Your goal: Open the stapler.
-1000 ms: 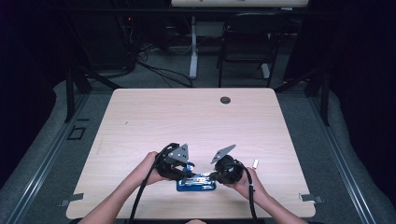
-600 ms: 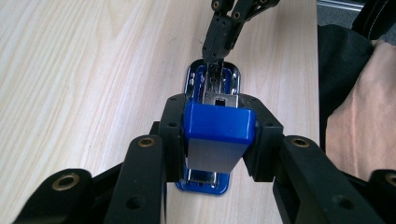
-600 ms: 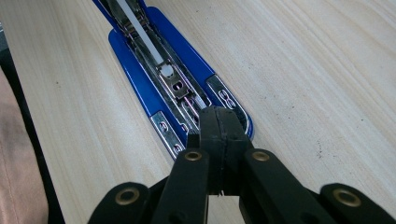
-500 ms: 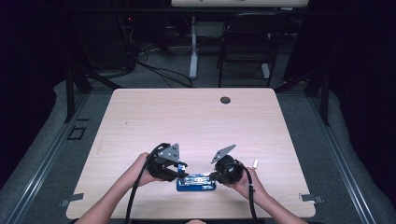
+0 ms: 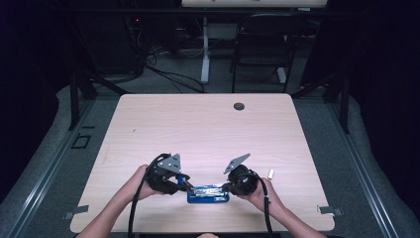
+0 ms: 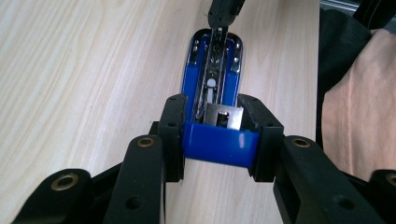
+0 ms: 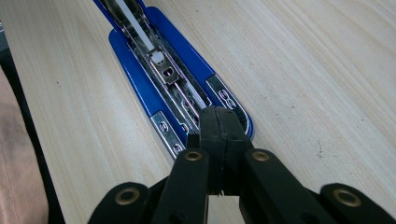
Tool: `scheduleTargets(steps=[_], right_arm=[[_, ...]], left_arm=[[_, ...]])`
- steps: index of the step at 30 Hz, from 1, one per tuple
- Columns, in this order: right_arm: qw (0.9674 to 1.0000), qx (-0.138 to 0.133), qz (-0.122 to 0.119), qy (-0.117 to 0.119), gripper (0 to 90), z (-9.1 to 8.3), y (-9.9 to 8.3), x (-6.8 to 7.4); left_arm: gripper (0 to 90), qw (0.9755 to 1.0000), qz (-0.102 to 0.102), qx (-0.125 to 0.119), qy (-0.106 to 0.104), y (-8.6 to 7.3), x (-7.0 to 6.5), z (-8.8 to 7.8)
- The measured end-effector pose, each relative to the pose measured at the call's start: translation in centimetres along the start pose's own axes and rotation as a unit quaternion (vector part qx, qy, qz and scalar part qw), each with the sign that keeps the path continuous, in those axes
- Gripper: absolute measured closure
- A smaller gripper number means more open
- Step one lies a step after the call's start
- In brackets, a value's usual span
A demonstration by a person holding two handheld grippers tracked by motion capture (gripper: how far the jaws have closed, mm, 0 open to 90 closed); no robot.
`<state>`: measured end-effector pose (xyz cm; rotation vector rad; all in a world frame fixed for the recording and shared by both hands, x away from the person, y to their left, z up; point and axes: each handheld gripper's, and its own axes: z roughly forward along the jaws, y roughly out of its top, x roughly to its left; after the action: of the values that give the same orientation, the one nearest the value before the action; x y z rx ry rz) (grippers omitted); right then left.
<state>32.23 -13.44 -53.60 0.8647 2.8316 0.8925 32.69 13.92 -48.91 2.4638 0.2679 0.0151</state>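
Observation:
A blue stapler lies opened near the table's front edge, its metal magazine bared. My left gripper is at its left end, and in the left gripper view its jaws are shut on the stapler's raised blue end piece. My right gripper comes in from the right. Its jaws are shut together, with the tips down on the front end of the stapler's metal channel. A hand holds each gripper.
A small white object lies on the table just right of my right gripper. A black grommet sits near the far edge. A chair and cables stand behind the table.
My left gripper has moved to the left along the table, still closed on the blue end piece. The stapler's base and my right gripper have stayed where they were.

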Motion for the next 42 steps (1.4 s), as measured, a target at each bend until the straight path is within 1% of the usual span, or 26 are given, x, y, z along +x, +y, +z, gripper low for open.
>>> scheduleTargets(steps=[3, 4, 5, 7, 8, 12, 16, 17, 18, 19, 20, 21, 23, 24, 27, 28, 29, 31, 36, 37, 39, 40, 42], right_arm=[[1.0000, 0.000, 0.001, 0.000, 90.0, 0.0, 0.0, 0.0], [1.0000, 0.004, -0.002, 0.000, 90.0, 0.0, 0.0, 0.0], [1.0000, 0.001, 0.000, 0.000, 90.0, 0.0, 0.0, 0.0], [1.0000, 0.003, -0.002, 0.000, 90.0, 0.0, 0.0, 0.0], [1.0000, 0.000, 0.001, 0.000, 90.0, 0.0, 0.0, 0.0], [1.0000, 0.000, 0.001, 0.000, 90.0, 0.0, 0.0, 0.0], [1.0000, -0.002, 0.005, 0.001, 90.0, 0.0, 0.0, 0.0], [1.0000, 0.001, 0.002, 0.001, 90.0, 0.0, 0.0, 0.0], [1.0000, -0.003, 0.005, 0.002, 90.0, 0.0, 0.0, 0.0], [1.0000, -0.002, 0.005, 0.002, 90.0, 0.0, 0.0, 0.0], [1.0000, -0.002, 0.005, 0.001, 90.0, 0.0, 0.0, 0.0], [1.0000, -0.002, 0.005, 0.002, 90.0, 0.0, 0.0, 0.0], [1.0000, 0.001, 0.002, 0.001, 90.0, 0.0, 0.0, 0.0], [1.0000, -0.001, 0.004, 0.001, 90.0, 0.0, 0.0, 0.0], [1.0000, 0.000, 0.002, 0.002, 90.0, 0.0, 0.0, 0.0], [1.0000, -0.003, 0.005, 0.002, 90.0, 0.0, 0.0, 0.0], [1.0000, -0.003, 0.005, 0.002, 90.0, 0.0, 0.0, 0.0], [1.0000, -0.002, 0.004, 0.002, 90.0, 0.0, 0.0, 0.0], [1.0000, -0.002, 0.005, 0.002, 90.0, 0.0, 0.0, 0.0], [1.0000, 0.001, 0.003, 0.002, 90.0, 0.0, 0.0, -0.1], [1.0000, 0.002, 0.002, 0.001, 90.0, 0.0, 0.0, -0.1], [1.0000, 0.002, 0.003, 0.002, 90.0, 0.0, 0.0, -0.1], [1.0000, 0.002, 0.003, 0.002, 90.0, 0.0, 0.0, -0.1]], left_arm=[[65.4, 1.0000, -0.008, 0.004, -0.003, -0.6, 0.2, -0.1], [65.3, 0.9999, -0.011, 0.002, -0.003, -0.8, 0.2, -0.1], [65.2, 0.9999, -0.012, 0.003, -0.005, -0.9, 0.3, -0.1], [65.1, 0.9999, -0.012, 0.005, -0.002, -1.1, 0.3, -0.1], [65.2, 0.9999, -0.013, 0.007, -0.002, -1.1, 0.2, -0.1], [65.0, 0.9998, -0.011, 0.014, -0.006, -1.3, 0.4, -0.1], [64.9, 0.9998, -0.009, 0.015, -0.008, -1.5, 0.4, -0.1], [65.0, 0.9998, -0.009, 0.016, -0.007, -1.5, 0.4, -0.1], [64.9, 0.9998, -0.009, 0.016, -0.006, -1.5, 0.4, -0.1], [65.0, 0.9997, -0.009, 0.022, -0.002, -1.5, 0.4, -0.1], [64.9, 0.9998, -0.009, 0.018, -0.008, -1.6, 0.4, -0.1], [64.9, 0.9997, -0.010, 0.019, -0.009, -1.6, 0.5, -0.1], [64.8, 0.9997, -0.011, 0.021, -0.010, -1.7, 0.5, -0.1], [64.7, 0.9997, -0.012, 0.020, -0.007, -1.8, 0.5, 0.0], [64.6, 0.9996, -0.015, 0.024, -0.009, -2.2, 0.5, 0.0], [64.5, 0.9994, -0.016, 0.029, -0.009, -2.3, 0.6, 0.0], [64.5, 0.9994, -0.018, 0.026, -0.011, -2.4, 0.6, 0.1], [64.5, 0.9993, -0.016, 0.033, -0.012, -2.5, 0.7, 0.1], [64.5, 0.9990, -0.016, 0.039, -0.017, -2.8, 0.9, 0.2], [64.5, 0.9989, -0.016, 0.040, -0.020, -2.9, 1.0, 0.2], [64.5, 0.9986, -0.014, 0.046, -0.022, -3.0, 1.0, 0.3], [64.5, 0.9985, -0.014, 0.048, -0.020, -3.0, 1.0, 0.4], [64.5, 0.9980, -0.016, 0.056, -0.024, -3.2, 1.1, 0.5]])
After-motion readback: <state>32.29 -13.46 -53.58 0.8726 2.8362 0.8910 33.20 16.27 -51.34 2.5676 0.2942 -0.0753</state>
